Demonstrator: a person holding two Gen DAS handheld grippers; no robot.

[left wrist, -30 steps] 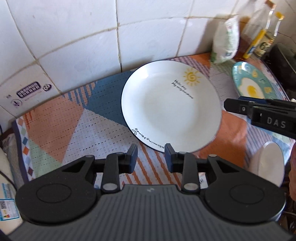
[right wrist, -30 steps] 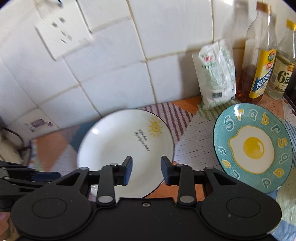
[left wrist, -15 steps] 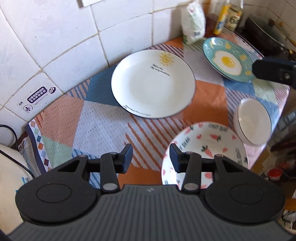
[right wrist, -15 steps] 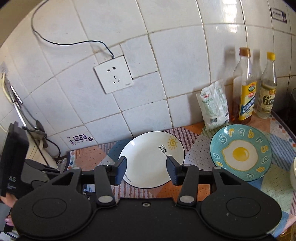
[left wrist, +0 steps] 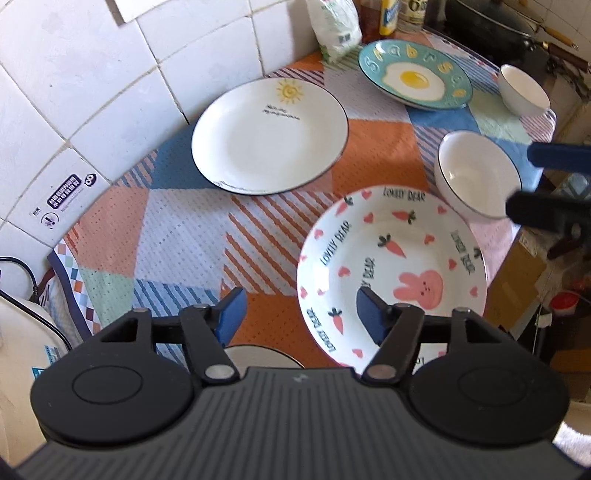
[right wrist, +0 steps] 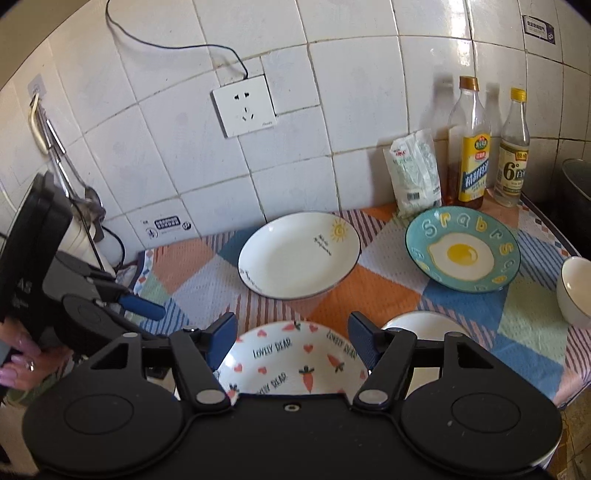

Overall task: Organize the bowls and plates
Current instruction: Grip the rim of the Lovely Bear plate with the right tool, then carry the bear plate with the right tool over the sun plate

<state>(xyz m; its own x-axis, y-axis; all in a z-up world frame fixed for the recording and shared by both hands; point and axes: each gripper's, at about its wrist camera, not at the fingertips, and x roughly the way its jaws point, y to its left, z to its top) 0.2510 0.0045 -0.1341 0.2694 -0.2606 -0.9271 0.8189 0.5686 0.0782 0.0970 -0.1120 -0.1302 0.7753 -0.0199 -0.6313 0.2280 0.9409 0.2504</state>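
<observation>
A white sun plate (left wrist: 269,134) (right wrist: 299,254) lies at the back of the patterned cloth. A teal egg plate (left wrist: 415,75) (right wrist: 461,254) lies to its right. A carrot-and-rabbit dish (left wrist: 391,273) (right wrist: 295,360) sits at the front. A white bowl (left wrist: 476,173) (right wrist: 421,321) stands beside it, another white bowl (left wrist: 522,88) (right wrist: 574,291) at the far right. My left gripper (left wrist: 299,314) is open and empty, above the dish's left rim. My right gripper (right wrist: 291,334) is open and empty, above the dish.
A white packet (right wrist: 413,171) and two bottles (right wrist: 469,147) stand against the tiled wall. A dark pan (left wrist: 491,22) sits beyond the cloth at right. A white appliance (left wrist: 22,350) with a cord is at left. The counter's edge runs along the right.
Both grippers have pulled back and up from the sun plate, and their fingers have opened wider. The carrot dish and the white bowls have come into view.
</observation>
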